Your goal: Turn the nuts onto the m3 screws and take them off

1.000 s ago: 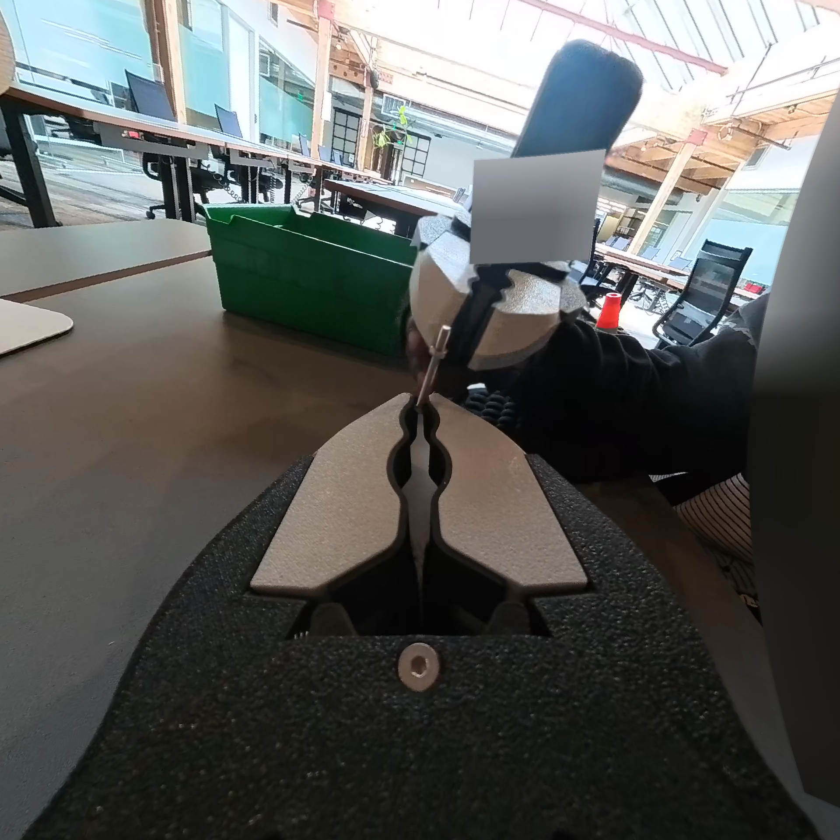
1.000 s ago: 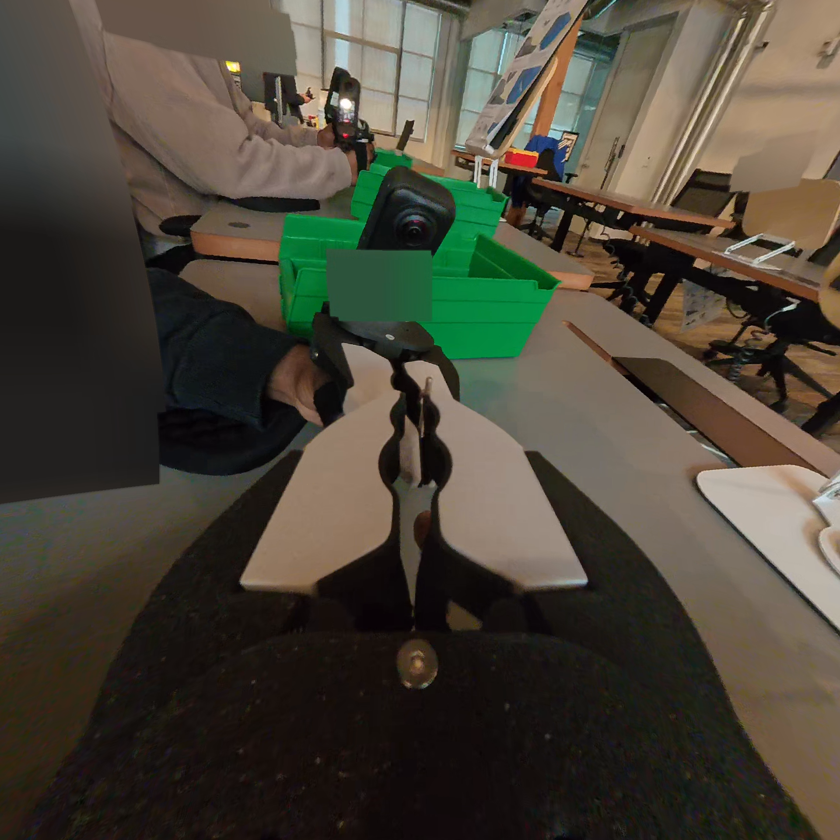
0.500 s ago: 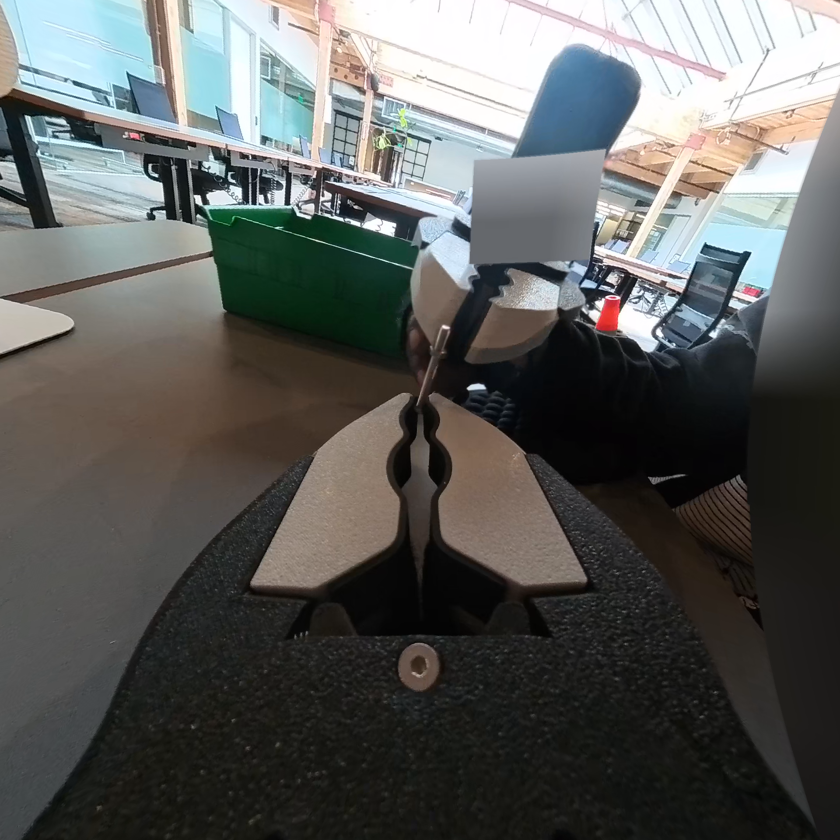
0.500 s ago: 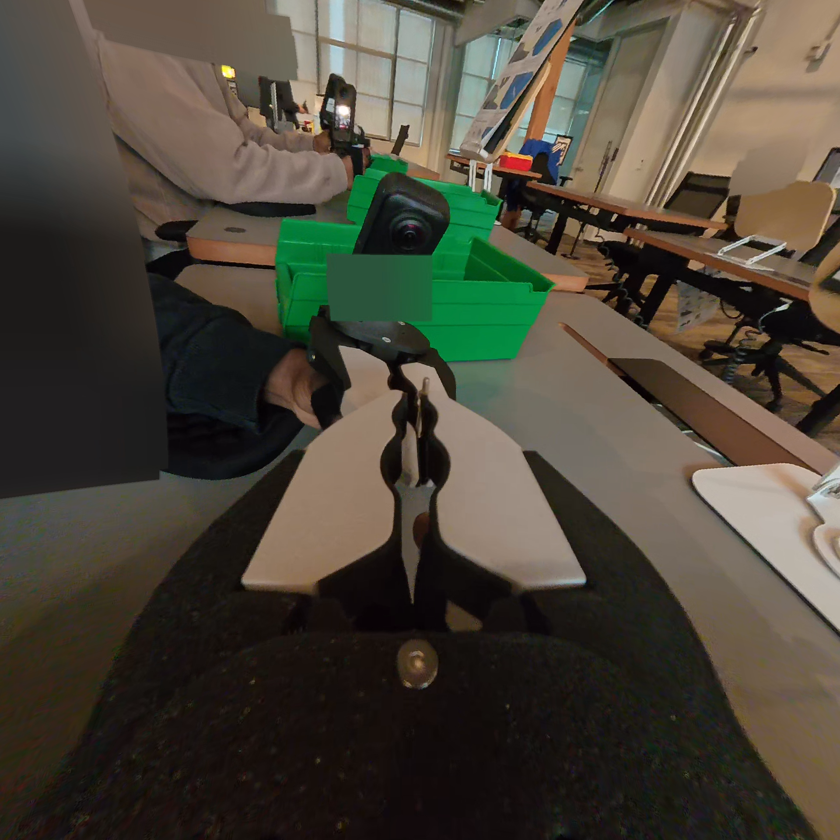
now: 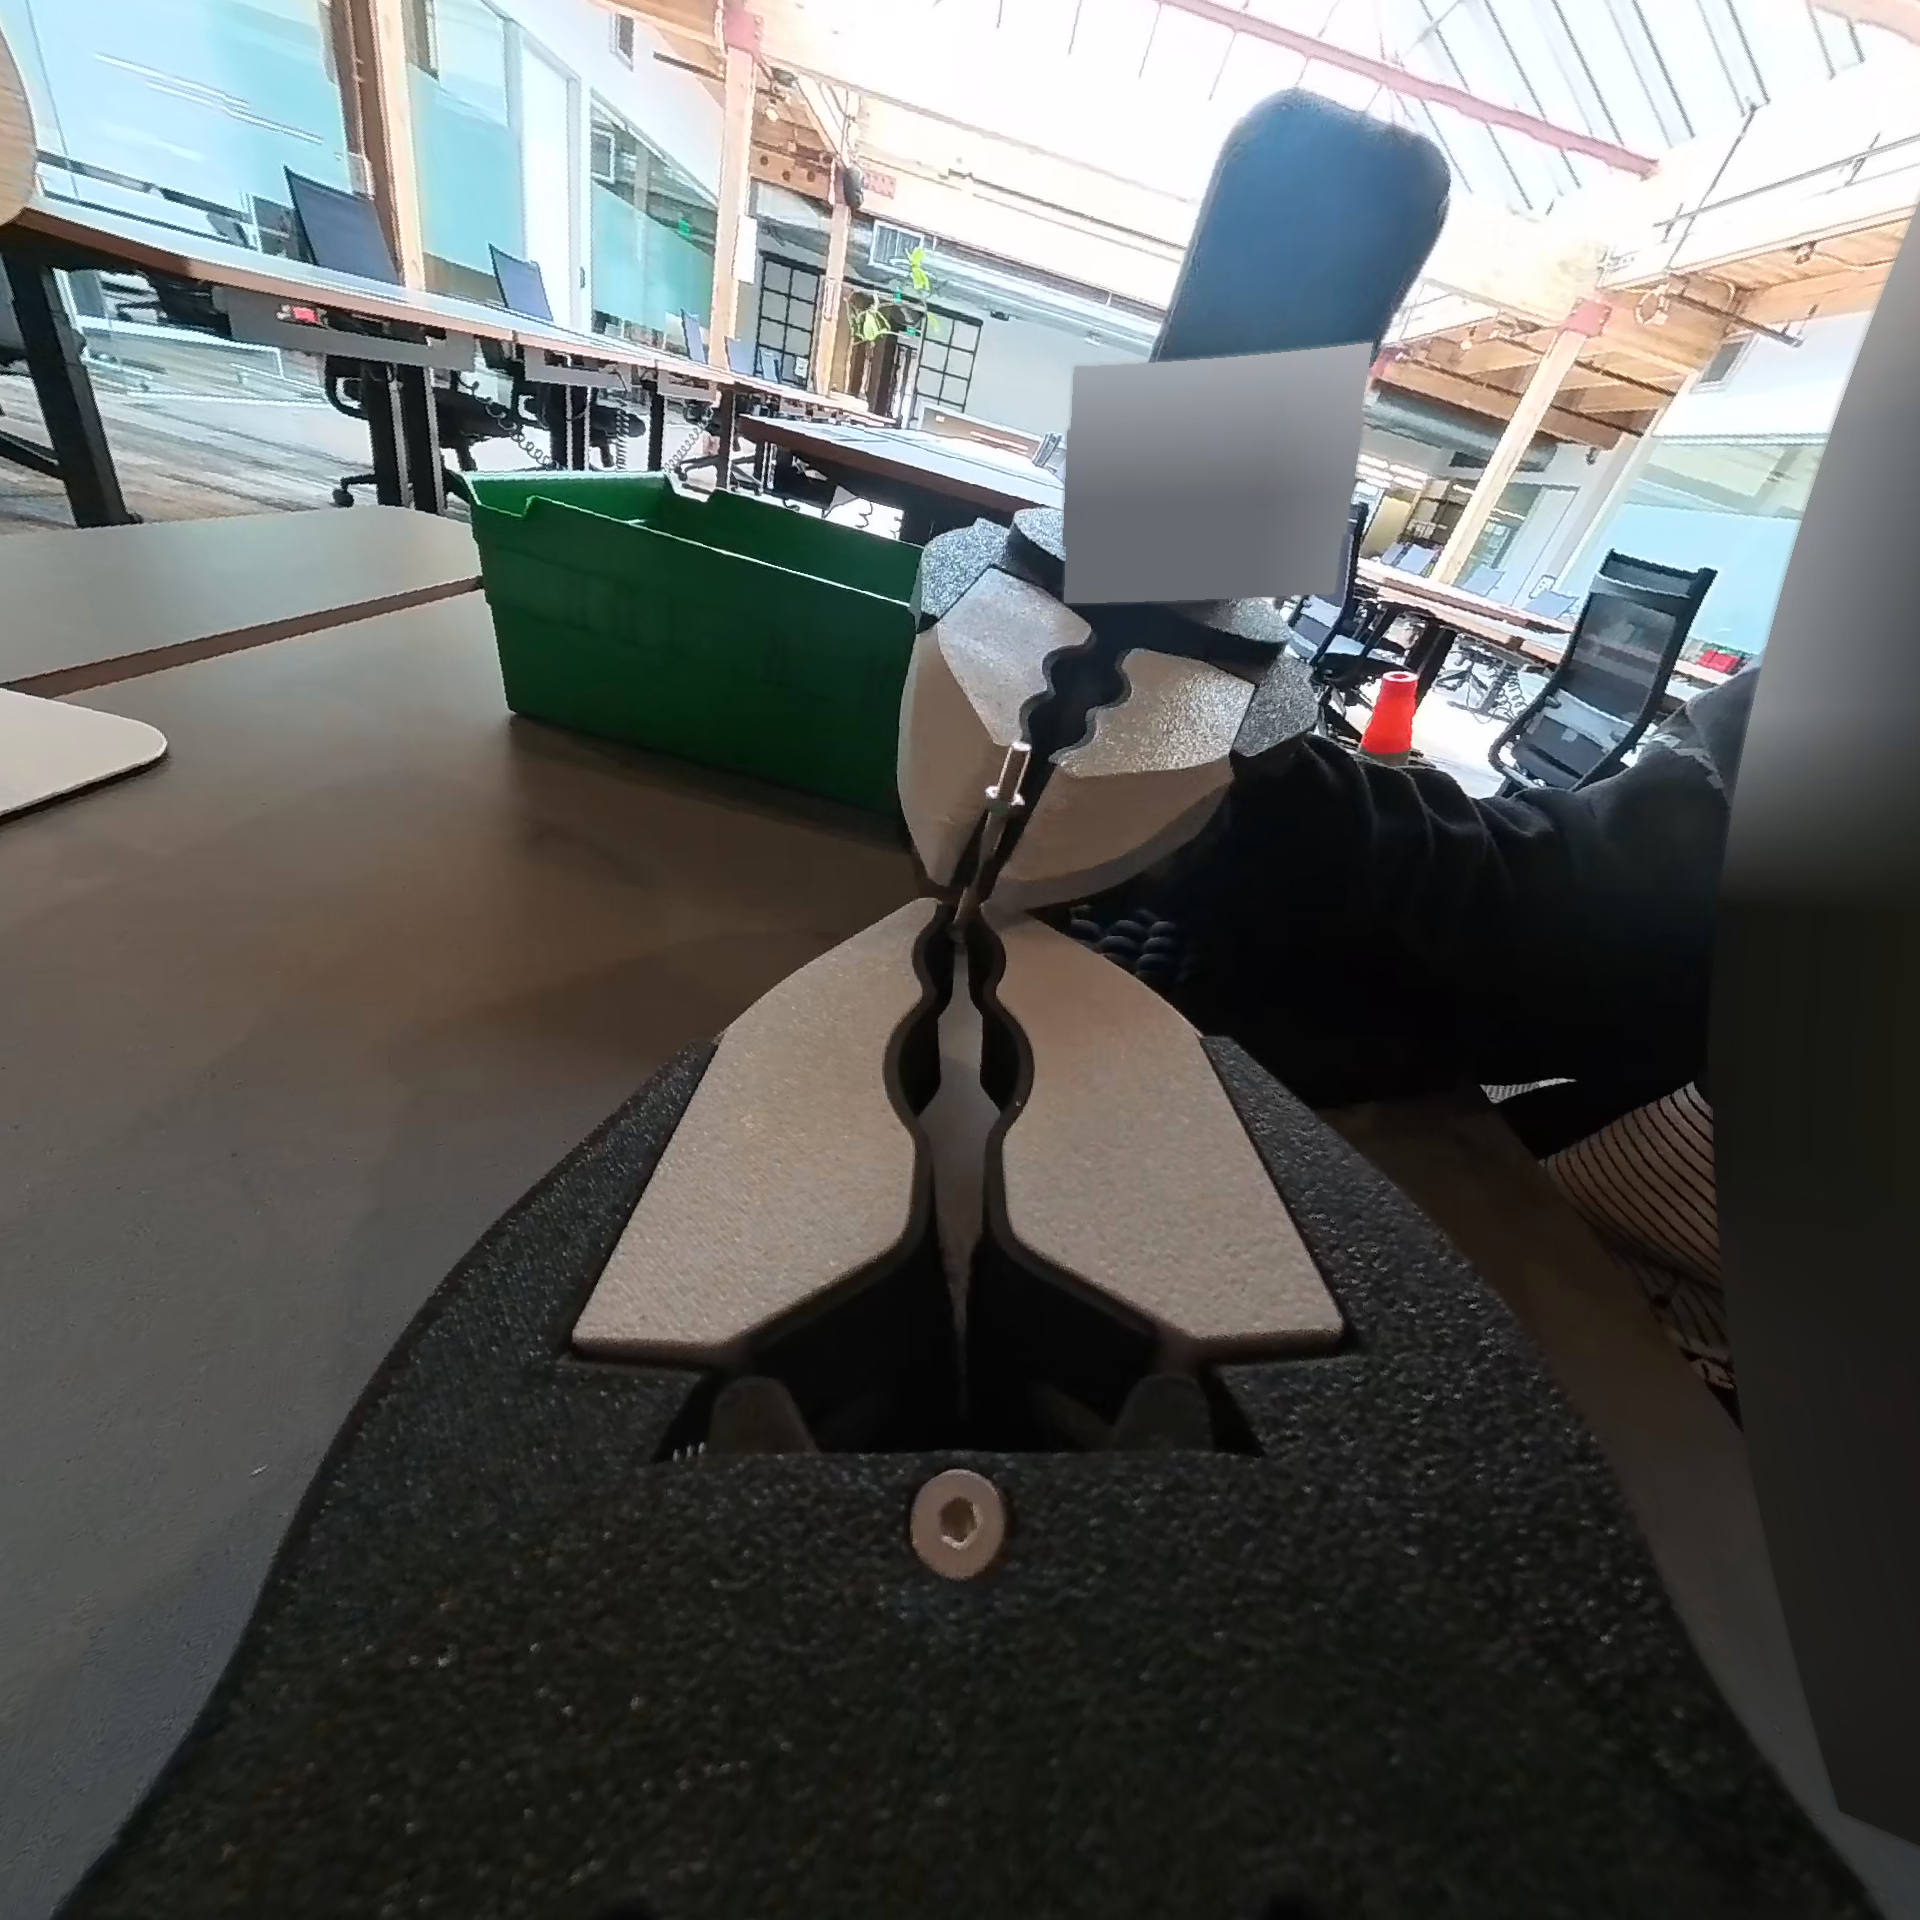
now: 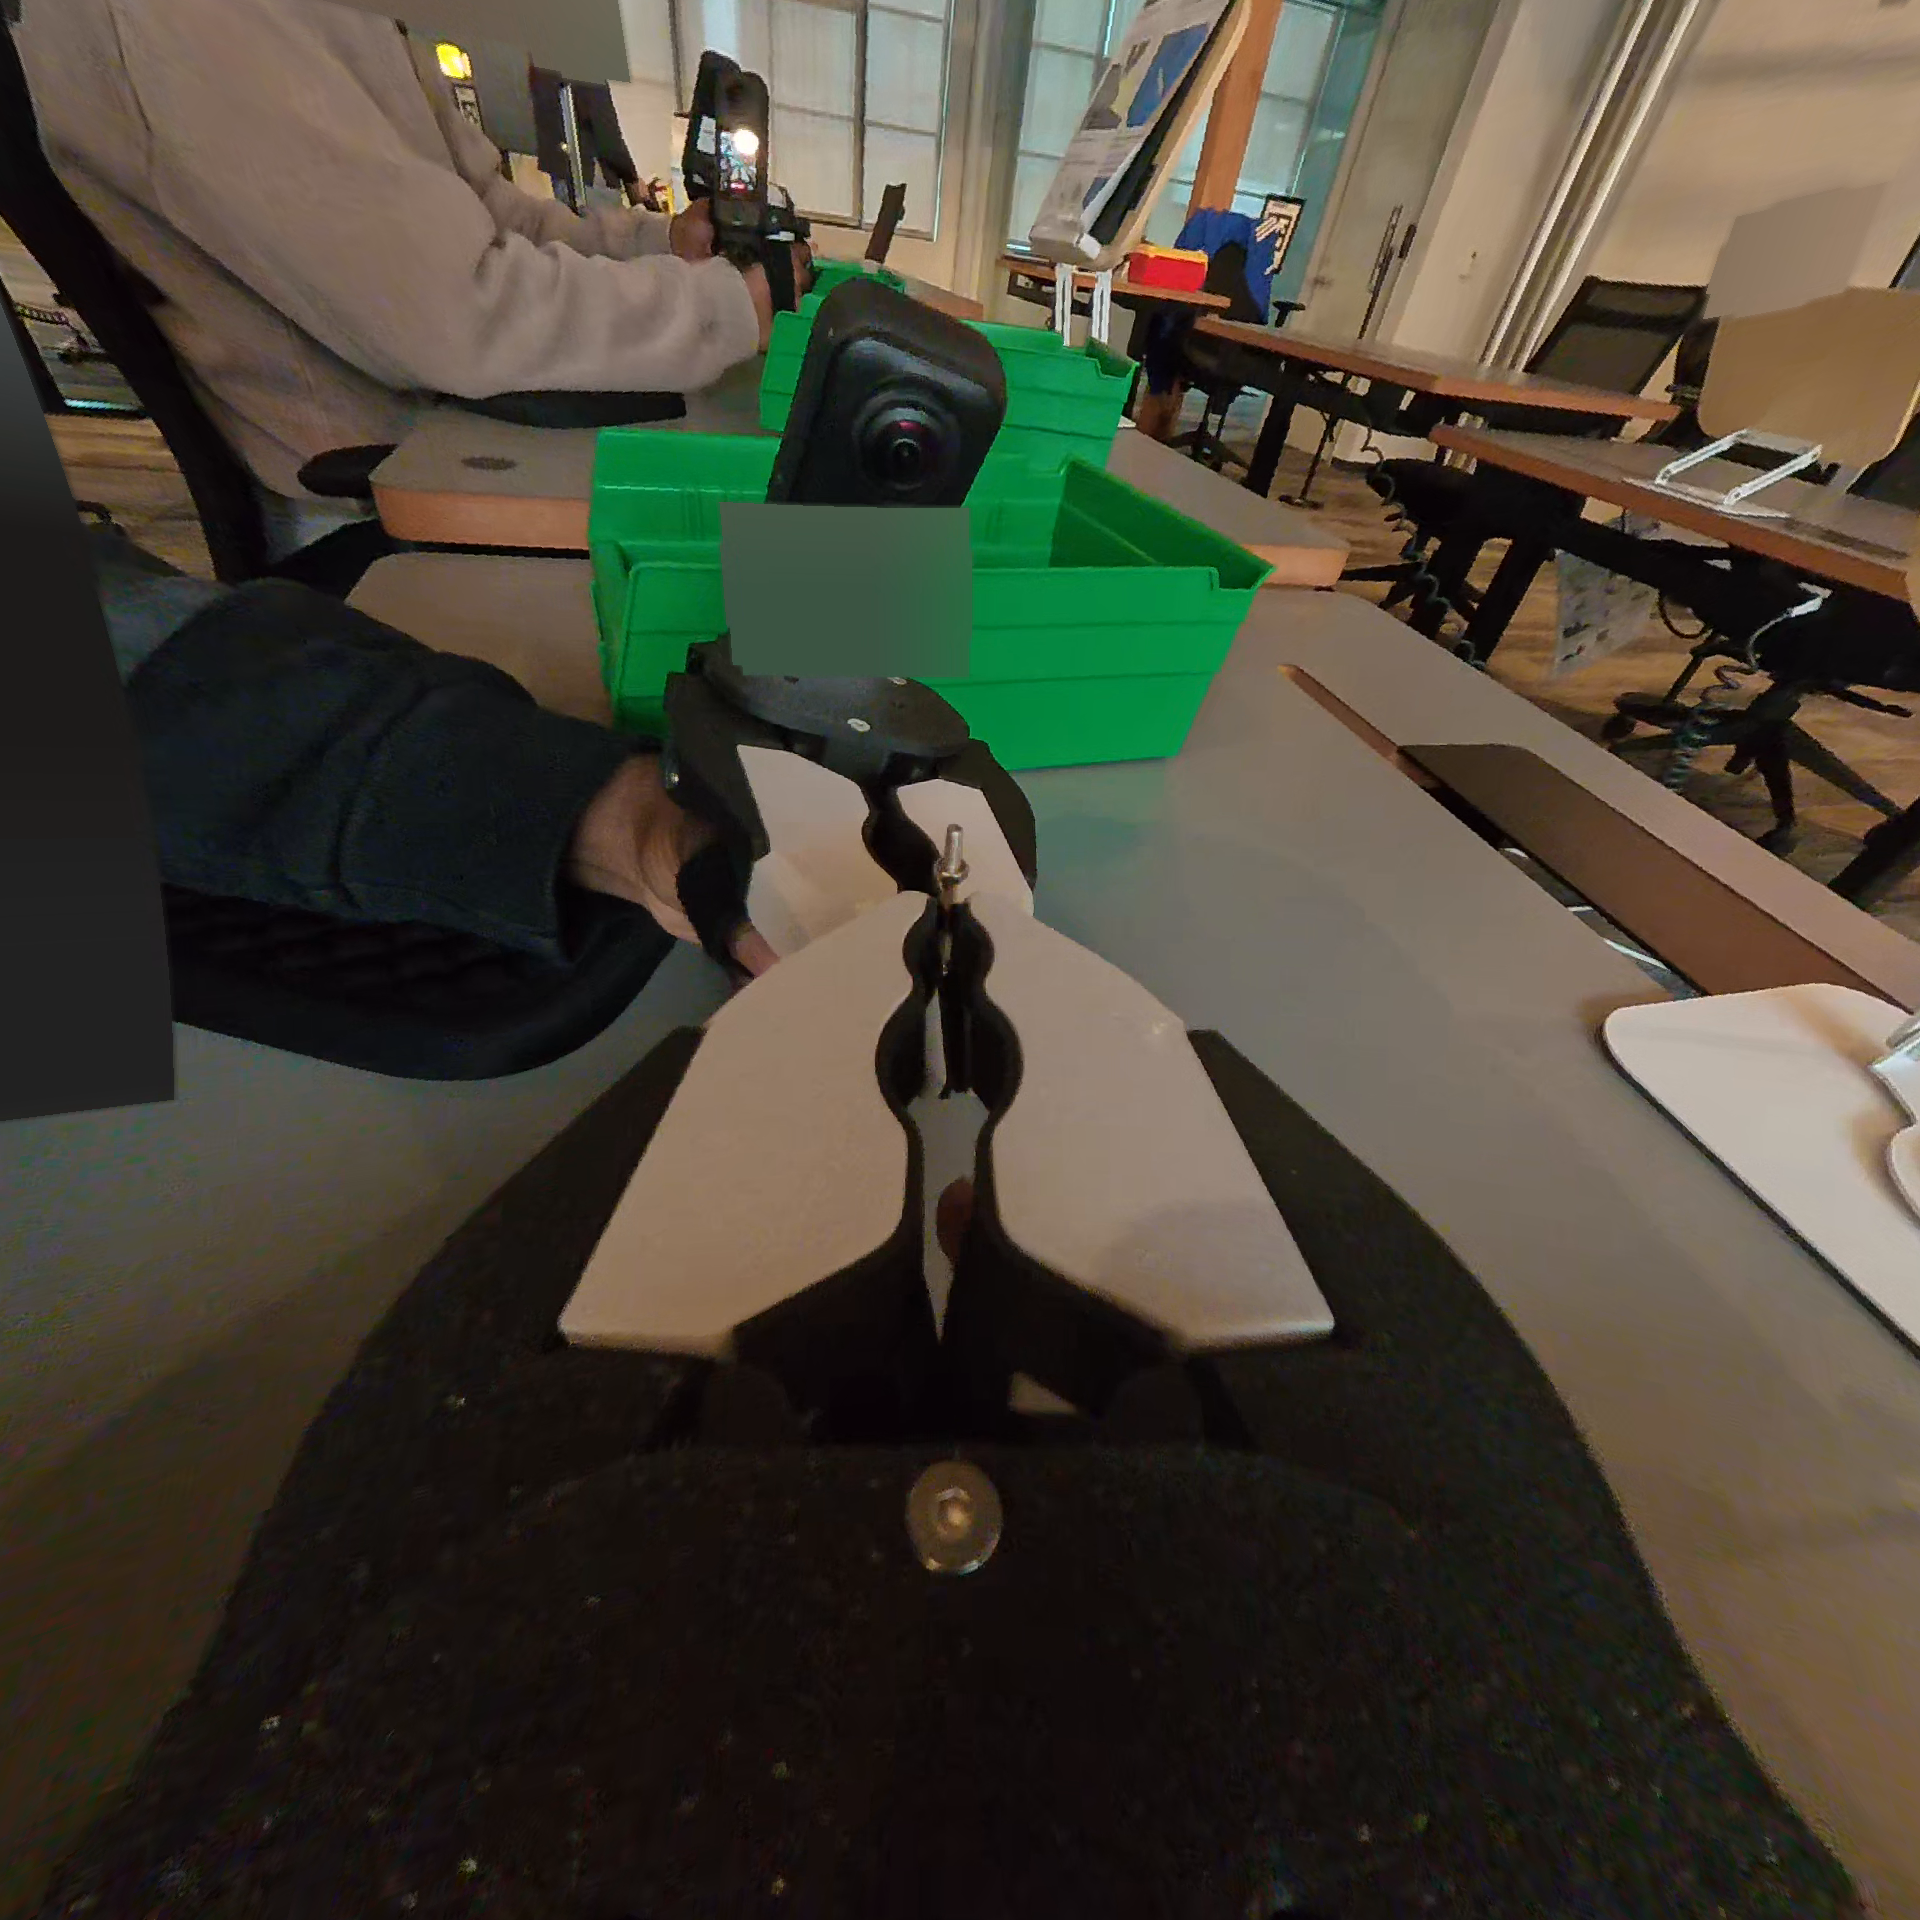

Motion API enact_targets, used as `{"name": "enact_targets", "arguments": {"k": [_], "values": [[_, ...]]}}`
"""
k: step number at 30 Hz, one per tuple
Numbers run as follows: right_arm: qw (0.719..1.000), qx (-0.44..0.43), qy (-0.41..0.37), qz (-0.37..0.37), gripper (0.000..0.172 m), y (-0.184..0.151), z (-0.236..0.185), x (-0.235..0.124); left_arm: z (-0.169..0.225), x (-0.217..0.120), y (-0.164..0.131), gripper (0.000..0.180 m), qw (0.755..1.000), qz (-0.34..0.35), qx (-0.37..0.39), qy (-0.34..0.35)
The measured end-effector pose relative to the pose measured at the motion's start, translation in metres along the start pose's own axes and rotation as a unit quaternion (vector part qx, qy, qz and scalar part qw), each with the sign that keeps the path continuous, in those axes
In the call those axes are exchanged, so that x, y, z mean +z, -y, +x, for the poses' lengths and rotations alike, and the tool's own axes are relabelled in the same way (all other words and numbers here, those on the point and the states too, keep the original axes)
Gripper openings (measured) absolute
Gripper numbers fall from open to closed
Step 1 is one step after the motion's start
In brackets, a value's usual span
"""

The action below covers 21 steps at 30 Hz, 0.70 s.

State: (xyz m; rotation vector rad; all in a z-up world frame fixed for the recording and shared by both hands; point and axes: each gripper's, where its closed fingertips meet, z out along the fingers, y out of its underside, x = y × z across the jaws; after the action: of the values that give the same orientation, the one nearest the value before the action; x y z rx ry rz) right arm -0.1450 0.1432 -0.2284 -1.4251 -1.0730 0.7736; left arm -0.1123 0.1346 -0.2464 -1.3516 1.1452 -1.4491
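Pinching the lower end of a slim silver screw (image 5: 1000, 821), left gripper (image 5: 961, 920) clenched at its tips, shank tilting up and away with a small nut (image 5: 1006, 798) threaded partway along it. Closing on that same screw (image 6: 948, 883) just below the nut (image 6: 950, 871), right gripper (image 6: 948, 914), tip to tip with the other. Beyond, green bin (image 5: 686, 644) near; bare grey table (image 6: 1351, 935) open to the right, white pad (image 6: 1766, 1091) at the far right edge.

Green bins (image 6: 1091, 665) on the grey table (image 6: 1299, 935); a white pad (image 6: 1766, 1101), perhaps a stand base; office chairs (image 5: 1621, 665) behind.
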Motion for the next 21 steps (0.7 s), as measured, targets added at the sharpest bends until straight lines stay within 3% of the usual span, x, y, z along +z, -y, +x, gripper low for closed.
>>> {"name": "enact_targets", "arguments": {"k": [5, 11, 15, 21], "values": [[1.0, 0.027, 0.011, 0.002, 0.001, 0.001, 0.0, -0.001, 0.002, 0.0, 0.001, 0.003, 1.0, 0.002, 0.014, 0.003], [0.996, 0.083, 0.002, 0.026, 0.001, 0.007, 0.014, -0.01, 0.002, 0.003, -0.002, 0.05, 0.999, -0.011, 0.044, 0.019], [0.986, 0.163, -0.003, 0.048, 0.001, 0.017, 0.031, -0.023, -0.004, 0.003, 0.002, 0.079, 0.997, 0.004, 0.059, 0.047], [0.959, 0.274, -0.074, 0.022, 0.001, 0.033, 0.075, -0.067, -0.011, 0.003, 0.003, 0.093, 0.994, 0.002, 0.07, 0.081]]}}
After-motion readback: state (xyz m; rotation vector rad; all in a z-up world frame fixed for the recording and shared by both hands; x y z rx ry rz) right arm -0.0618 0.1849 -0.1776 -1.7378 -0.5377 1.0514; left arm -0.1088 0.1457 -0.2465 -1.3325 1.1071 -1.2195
